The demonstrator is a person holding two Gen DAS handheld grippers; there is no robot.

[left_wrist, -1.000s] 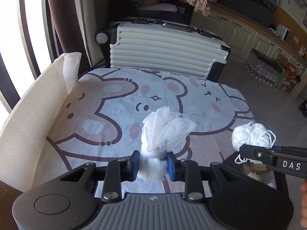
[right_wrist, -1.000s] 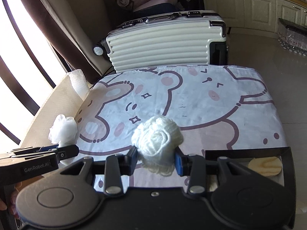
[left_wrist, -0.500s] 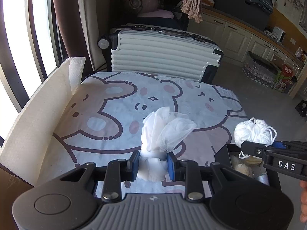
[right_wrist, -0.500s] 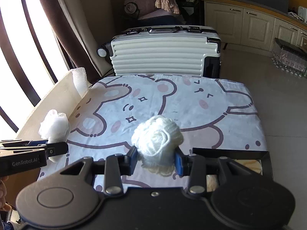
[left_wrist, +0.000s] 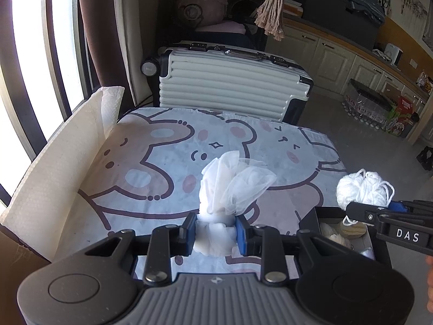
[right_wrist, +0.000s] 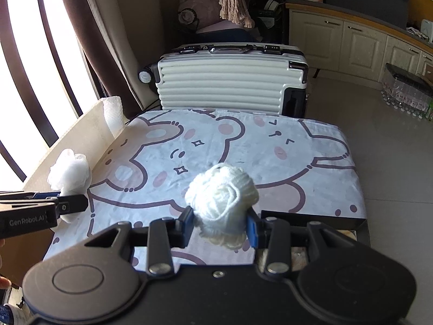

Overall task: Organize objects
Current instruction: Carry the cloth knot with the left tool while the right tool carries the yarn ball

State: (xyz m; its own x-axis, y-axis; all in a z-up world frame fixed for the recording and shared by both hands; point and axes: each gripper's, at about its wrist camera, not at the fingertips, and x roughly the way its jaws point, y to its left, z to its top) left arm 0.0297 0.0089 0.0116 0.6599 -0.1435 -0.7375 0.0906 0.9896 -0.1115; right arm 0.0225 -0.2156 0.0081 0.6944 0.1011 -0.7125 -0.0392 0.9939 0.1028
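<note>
My left gripper (left_wrist: 215, 233) is shut on a white mesh bath puff (left_wrist: 232, 187), whose frills stick up above the blue pads; the same puff (right_wrist: 69, 172) shows at the left of the right wrist view. My right gripper (right_wrist: 220, 226) is shut on a white ball of yarn (right_wrist: 222, 193), also visible as the yarn ball (left_wrist: 362, 189) at the right of the left wrist view. Both are held above the near edge of a table with a bear-print cloth (left_wrist: 151, 168). A black box (right_wrist: 314, 218) sits at the near right with pale items inside.
A ribbed white suitcase (left_wrist: 230, 89) stands behind the table. A white foam sheet (left_wrist: 62, 168) leans along the table's left side by the window. Cabinets (right_wrist: 360, 43) and a pack of bottles (right_wrist: 408, 94) lie on the right, across bare floor.
Both grippers have pulled back and risen a little with their loads, so the table and suitcase look smaller and farther. Grips are unchanged.
</note>
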